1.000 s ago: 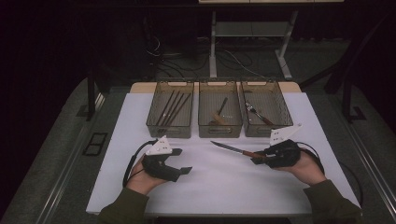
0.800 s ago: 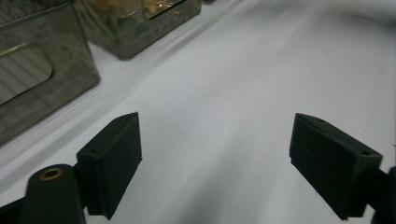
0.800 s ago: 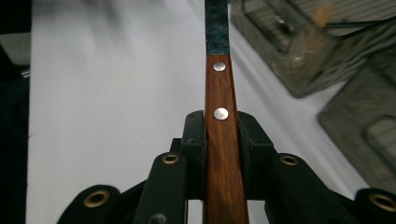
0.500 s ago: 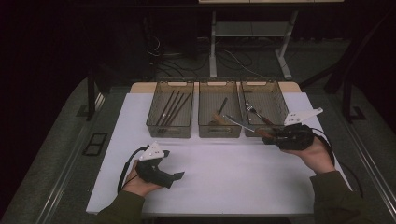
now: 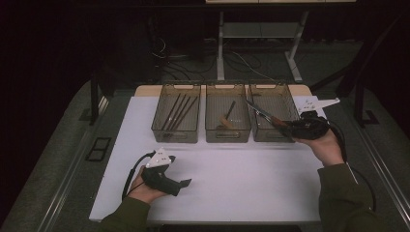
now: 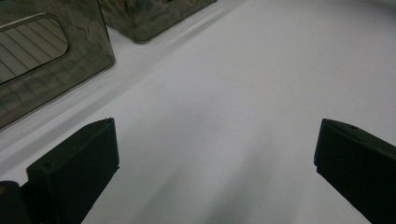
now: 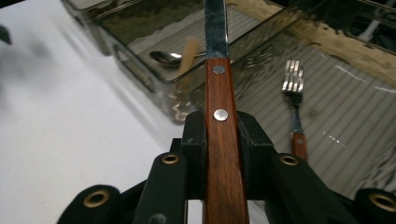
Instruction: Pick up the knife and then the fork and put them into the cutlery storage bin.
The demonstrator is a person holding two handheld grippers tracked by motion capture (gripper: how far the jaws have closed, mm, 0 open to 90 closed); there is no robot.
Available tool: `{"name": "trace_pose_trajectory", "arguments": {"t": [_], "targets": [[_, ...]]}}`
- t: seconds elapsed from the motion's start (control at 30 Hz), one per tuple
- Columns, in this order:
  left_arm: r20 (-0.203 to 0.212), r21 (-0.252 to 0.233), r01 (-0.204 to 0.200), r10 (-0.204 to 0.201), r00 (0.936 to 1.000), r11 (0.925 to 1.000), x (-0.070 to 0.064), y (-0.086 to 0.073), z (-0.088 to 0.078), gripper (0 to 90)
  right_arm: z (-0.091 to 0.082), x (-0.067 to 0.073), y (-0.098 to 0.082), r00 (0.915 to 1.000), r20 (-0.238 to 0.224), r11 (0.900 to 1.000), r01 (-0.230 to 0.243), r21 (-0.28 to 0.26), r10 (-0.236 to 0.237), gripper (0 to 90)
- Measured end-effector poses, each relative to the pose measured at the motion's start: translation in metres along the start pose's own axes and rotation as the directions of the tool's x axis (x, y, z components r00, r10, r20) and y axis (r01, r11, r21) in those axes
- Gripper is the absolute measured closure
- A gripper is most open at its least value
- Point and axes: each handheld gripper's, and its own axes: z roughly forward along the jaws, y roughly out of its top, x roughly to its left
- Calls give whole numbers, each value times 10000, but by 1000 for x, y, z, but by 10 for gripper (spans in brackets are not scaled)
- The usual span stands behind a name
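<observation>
A knife [image 5: 263, 115] with a brown wooden handle [image 7: 223, 140] and a steel blade is held by my right gripper [image 5: 290, 126], which is shut on the handle. The blade points out over the right bin [image 5: 268, 84]. In the right gripper view the handle runs up between the two black pads [image 7: 196, 140], above the bin's near corner. My left gripper [image 5: 186, 182] rests low over the white mat at the front left. Its jaws have just been opening, and they stand wide apart [image 6: 215, 140] with only bare mat between them.
Three smoky clear bins stand in a row at the mat's far edge. The left bin [image 5: 175, 137] holds dark sticks, the middle bin [image 5: 227, 137] a spoon [image 7: 163, 57], the right bin a fork [image 7: 293, 93]. White mat [image 5: 241, 179] lies between the hands.
My right gripper has carried the knife from over the mat up and back to the right bin. The left hand has stayed nearly in place.
</observation>
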Motion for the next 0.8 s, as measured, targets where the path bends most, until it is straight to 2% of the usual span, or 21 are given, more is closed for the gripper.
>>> {"name": "trace_pose_trajectory", "arguments": {"t": [0.2, 0.37, 0.47, 0.67, 0.8], "targets": [[28, -132, 82, -82, 10000, 9999, 2, 0, -1, 0, 0, -22, 5, 9976, 467, 9987, -503, -113, 508, 755], [102, -150, 111, -110, 9999, 9998, 1, 0, 0, 0, 1, -40, 7, 9901, 929, 9944, -1044, -171, 1055, 754], [114, -143, 127, -125, 9999, 9998, 1, 0, 0, 0, 4, -47, 9, 9855, 1176, 9924, -1228, -61, 1227, 754], [169, -48, 91, -90, 9998, 9999, 1, 0, 0, 0, 16, -56, 13, 9743, 1722, 9865, -1559, 498, 1453, 754], [195, -51, 88, -87, 9998, 9999, 1, 0, 1, 0, 27, -60, 13, 9623, 2131, 9784, -1900, 815, 1691, 754]]}}
